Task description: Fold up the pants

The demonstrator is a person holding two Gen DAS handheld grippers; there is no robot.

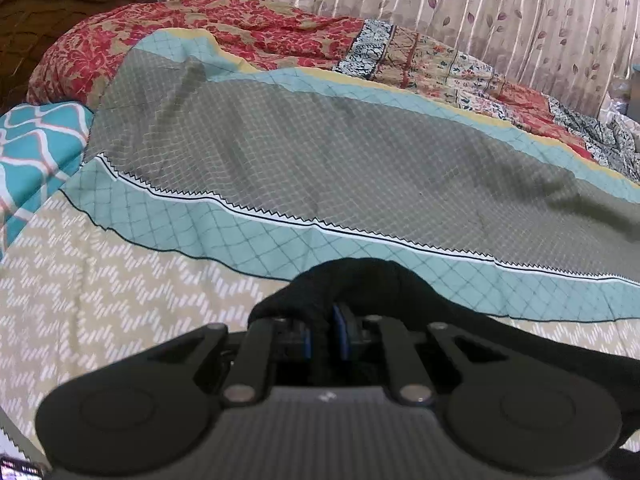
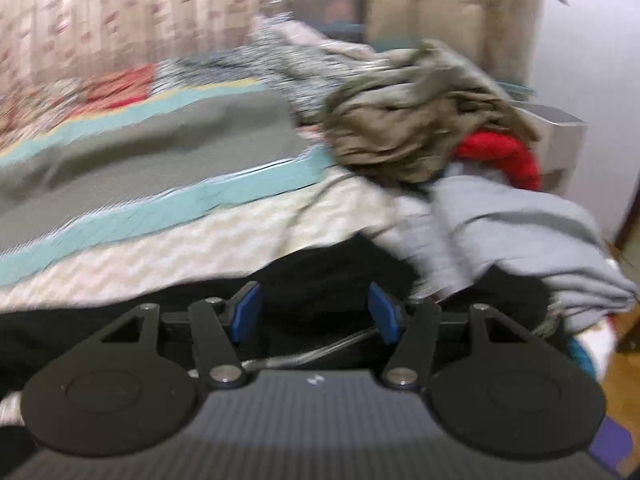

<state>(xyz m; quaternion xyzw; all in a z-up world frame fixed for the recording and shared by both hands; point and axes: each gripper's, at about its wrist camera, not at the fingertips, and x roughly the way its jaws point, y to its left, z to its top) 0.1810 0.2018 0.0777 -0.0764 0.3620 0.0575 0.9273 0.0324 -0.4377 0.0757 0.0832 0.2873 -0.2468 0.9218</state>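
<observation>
Pants [image 1: 360, 280] bunch in the clamped left gripper [image 1: 322, 332]; only the right view shows the clothes pile [image 2: 420, 128], its gripper [image 2: 316, 312] open; pants' axis unclear.

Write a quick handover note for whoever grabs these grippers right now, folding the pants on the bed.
Left gripper: shut on a bunch of the black pants.
Right gripper: open, pads either side of the pants, not gripping.
Pants lie at the bed's near edge on the bedspread; a clothes pile sits to the right.
Done: one corner gripped. Left: right grip, spread, fold.
</observation>
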